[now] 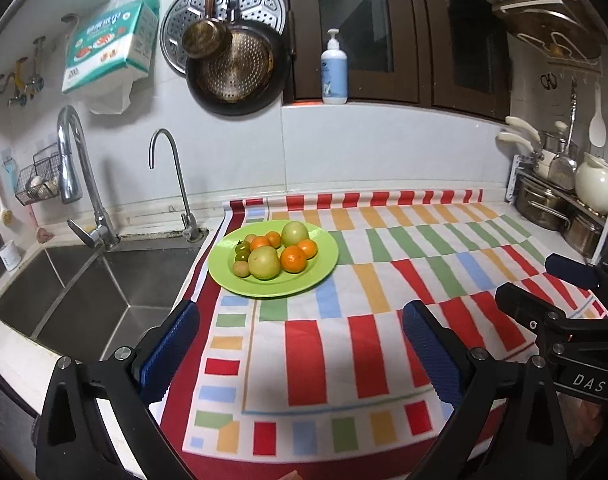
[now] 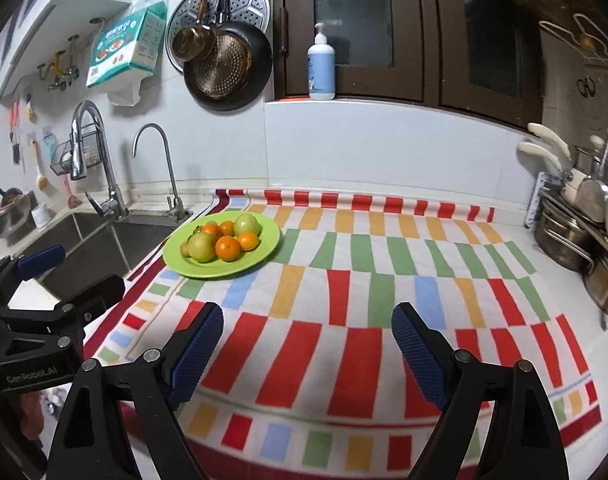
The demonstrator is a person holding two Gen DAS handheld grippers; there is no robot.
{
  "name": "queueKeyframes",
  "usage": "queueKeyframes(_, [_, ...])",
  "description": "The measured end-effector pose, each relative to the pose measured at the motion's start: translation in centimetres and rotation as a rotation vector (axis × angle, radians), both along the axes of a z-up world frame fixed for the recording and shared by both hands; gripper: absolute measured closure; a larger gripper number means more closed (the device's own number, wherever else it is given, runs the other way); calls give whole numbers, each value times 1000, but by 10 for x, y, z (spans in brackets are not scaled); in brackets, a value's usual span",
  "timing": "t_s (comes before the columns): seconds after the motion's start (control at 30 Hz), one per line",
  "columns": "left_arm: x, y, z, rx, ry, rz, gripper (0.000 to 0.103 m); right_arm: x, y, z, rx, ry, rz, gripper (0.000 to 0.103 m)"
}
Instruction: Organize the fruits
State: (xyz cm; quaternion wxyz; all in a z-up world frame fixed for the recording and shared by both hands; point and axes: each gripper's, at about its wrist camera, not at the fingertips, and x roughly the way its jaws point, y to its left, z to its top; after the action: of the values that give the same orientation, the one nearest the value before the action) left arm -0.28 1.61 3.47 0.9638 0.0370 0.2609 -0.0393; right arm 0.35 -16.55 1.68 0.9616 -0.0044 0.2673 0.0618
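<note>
A green plate (image 1: 316,272) (image 2: 263,246) sits on the striped cloth next to the sink. It holds several fruits: oranges (image 1: 293,259) (image 2: 228,248), pale green round fruits (image 1: 263,263) (image 2: 202,246) and small green ones (image 1: 242,257). My left gripper (image 1: 301,332) is open and empty, low over the cloth in front of the plate. My right gripper (image 2: 308,332) is open and empty, over the cloth to the right of and nearer than the plate. Each gripper shows at the edge of the other's view: the right one (image 1: 544,284), the left one (image 2: 69,270).
A steel sink (image 1: 83,292) with two taps (image 1: 175,172) lies left of the plate. A rack of pots (image 1: 560,200) stands at the right edge. Pans (image 1: 235,68) hang on the wall. A soap bottle (image 1: 334,72) stands on the ledge.
</note>
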Motion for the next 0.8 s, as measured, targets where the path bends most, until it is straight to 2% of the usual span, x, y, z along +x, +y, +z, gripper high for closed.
queueKeyframes(0.27, [-27,-13,9,4,-15,-12,0,-34,-15,9,14,-21,-9,15])
queueKeyframes(0.8, [-52,-12,16,-10,-44,15,0,-57,-21,15,8,-46,-12,14])
